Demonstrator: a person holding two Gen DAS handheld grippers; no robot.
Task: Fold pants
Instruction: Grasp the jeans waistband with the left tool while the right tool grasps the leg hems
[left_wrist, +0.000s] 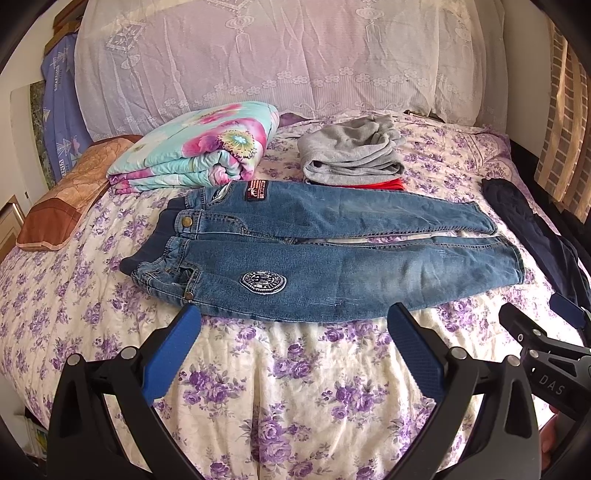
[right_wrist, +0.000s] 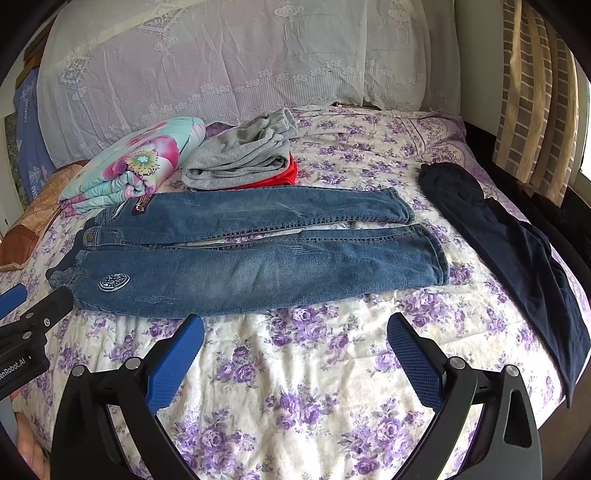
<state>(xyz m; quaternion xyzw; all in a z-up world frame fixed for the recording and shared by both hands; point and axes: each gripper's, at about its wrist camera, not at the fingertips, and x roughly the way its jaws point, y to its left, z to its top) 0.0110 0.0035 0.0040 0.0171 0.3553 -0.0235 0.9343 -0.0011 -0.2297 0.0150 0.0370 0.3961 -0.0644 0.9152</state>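
Denim jeans (left_wrist: 332, 254) lie flat across the middle of the bed (left_wrist: 295, 387), waistband toward the left, both legs running out to the right, side by side with a narrow gap between them. Round patch on the near leg, rectangular patch near the waistband on the far leg. No fold visible anywhere along them: legs not laid over each other, hems not brought to the waist.

Left gripper (left_wrist: 293, 325): tongs spread wide apart, nothing between them, hovering over bare quilt just short of the near leg's edge, below the hip and thigh. Right gripper (right_wrist: 295, 332): tongs likewise wide apart and empty, just short of the near leg further toward the knee. Neither touches the denim.

Judgement: task at its very start. Garment is spread and ready, every fold is left to do. Likely order: one leg over the other lengthwise, then hems up to the waistband, perhaps once more.

Other items noted:
- grey garment (left_wrist: 351, 151) folded behind the jeans, resting on something red (left_wrist: 384, 184)
- floral quilt bundle (left_wrist: 199, 147) at back left
- dark navy garment (right_wrist: 517, 251) spread loosely at right, well apart from the jeans
- brown pillow (left_wrist: 62, 199) at far left

Which garment comes after cannot be told
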